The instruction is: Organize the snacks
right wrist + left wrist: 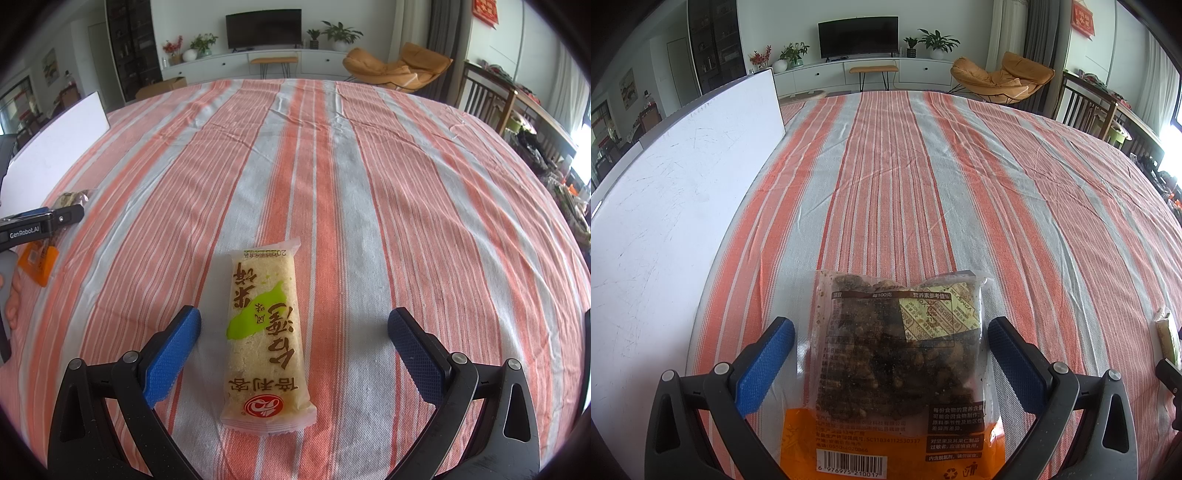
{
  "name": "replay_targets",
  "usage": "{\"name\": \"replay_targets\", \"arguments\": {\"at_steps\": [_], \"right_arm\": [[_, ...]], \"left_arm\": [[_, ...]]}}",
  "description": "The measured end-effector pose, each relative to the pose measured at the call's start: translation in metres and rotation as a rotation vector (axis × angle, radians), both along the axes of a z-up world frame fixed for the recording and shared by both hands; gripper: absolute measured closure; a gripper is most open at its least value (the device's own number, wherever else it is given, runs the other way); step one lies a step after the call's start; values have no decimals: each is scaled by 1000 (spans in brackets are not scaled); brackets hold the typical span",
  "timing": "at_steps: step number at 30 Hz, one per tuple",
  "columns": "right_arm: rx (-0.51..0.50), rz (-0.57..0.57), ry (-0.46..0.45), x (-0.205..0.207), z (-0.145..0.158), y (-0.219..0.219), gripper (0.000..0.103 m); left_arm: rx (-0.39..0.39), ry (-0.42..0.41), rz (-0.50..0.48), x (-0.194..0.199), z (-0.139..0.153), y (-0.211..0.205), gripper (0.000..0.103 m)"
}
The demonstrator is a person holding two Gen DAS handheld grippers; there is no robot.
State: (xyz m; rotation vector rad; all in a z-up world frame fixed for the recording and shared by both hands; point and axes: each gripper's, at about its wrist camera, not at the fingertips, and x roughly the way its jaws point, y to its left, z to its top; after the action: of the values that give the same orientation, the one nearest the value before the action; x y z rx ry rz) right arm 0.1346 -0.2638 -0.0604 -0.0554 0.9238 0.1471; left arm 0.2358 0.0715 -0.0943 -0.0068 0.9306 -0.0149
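Striped cloth (923, 177), orange-red, grey and white bands, covers the worktop; living room w/ TV (858, 37), plants and an orange lounge chair (999, 79) sits behind.

Left hand-held gripper (891, 334): blue-padded fingers (764, 365) spread wide, holding nothing. Between them, flat on the cloth, lies a nut snack bag (897, 369). It has a clear top showing dark brown clustered pieces, a yellow-green sachet inside at upper right, an orange bottom w/ barcode, and printed text facing up. Bag edges sit just inside both pads; contact can't be told. White board (676, 206) lies to the left on the worktop.

Right hand-held gripper (294, 334): jaws also wide apart, gripping nothing. Rice cracker pack (266, 339) lies lengthwise between them, nearer the left pad, apart from both. It has a clear wrapper, pale yellow bar, green splash, brown characters, and a red round logo at the near end. Far left in the right wrist view, the other gripper and the bag's orange end show.
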Motion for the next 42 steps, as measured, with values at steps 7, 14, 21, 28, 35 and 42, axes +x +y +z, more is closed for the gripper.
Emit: {"name": "replay_targets", "arguments": {"at_steps": [7,14,21,28,35,42], "right_arm": [[0,0,0,0,0,0,1],[1,29,34,0,1,-3,0],[2,107,164,3,17,1,72],[223,149,123,-6,64,25,72],[371,454,-14,-7,163,174,72],[436,685,-3,-10,189,354,66]], "left_arm": [[-3,19,-16,1,0,0,0],[32,82,-145,-13,11,-10,34],[-104,52,-171,-54,20,0,39],[-358,-95,-136,-110,99,42,39],[-215,-210,52,-136,172,159,38],[-44,-92,315,-144,141,265,23]]}}
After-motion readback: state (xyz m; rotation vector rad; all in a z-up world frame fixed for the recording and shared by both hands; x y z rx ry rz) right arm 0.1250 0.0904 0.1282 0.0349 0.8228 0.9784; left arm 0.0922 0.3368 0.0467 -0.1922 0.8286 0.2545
